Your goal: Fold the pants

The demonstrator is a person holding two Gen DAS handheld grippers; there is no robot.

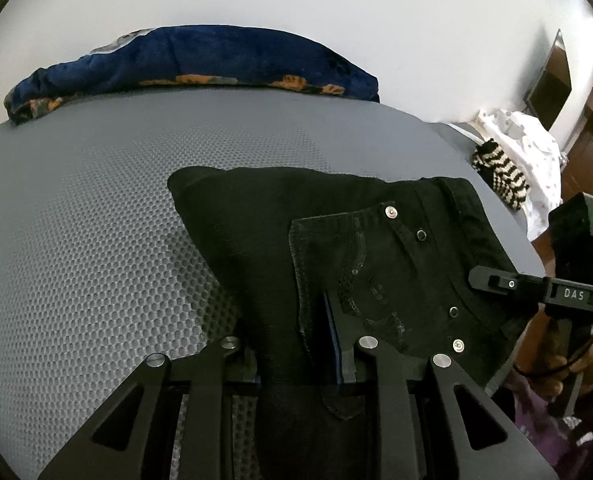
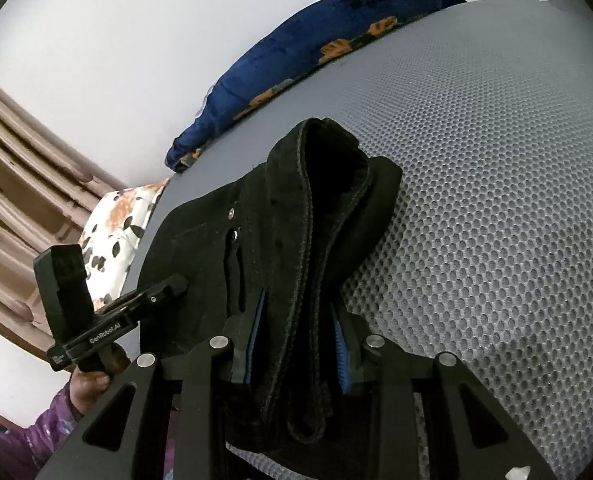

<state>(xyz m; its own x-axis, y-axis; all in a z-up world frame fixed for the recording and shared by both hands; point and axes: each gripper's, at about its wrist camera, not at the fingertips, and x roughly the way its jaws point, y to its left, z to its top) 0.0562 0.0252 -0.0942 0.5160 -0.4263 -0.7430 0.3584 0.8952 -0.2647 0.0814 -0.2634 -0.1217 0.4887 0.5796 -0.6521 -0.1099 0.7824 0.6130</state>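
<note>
Two hand-held grippers work over a wide grey bed surface with a honeycomb mesh texture [image 1: 96, 208], which carries everything else in the scene. At its far edge, against the white wall, lies a rolled dark-blue blanket with orange flowers [image 1: 200, 64]. At one side sits a small heap of laundry, a white spotted garment [image 1: 536, 152] and a black-and-white striped knit piece [image 1: 500, 176], just beside the pants.

Black denim pants with metal rivets and a stitched back pocket [image 1: 376, 248] lie already doubled into a compact bundle near the front edge of the surface, the waistband toward the laundry heap. Part of the bundle appears raised off the mesh by the two grips.

Left gripper [image 1: 296, 344]: jaws narrow, pinching a thick layer of the denim near the pocket. Right gripper [image 2: 300, 336]: jaws likewise narrow, pinching the stacked, folded edge of the fabric, whose seams run straight down between the blue pads.

Likely faults from this position:

- Layer slip. Each grip spans several thicknesses; if the pads hold only the outer layers, the inner ones can sag and spoil the fold.
- Uneven travel. If one hand leads the other, the bundle will twist and the edges will not line up.
- Snagging. Drift toward the laundry heap could drag the striped piece along.
</note>
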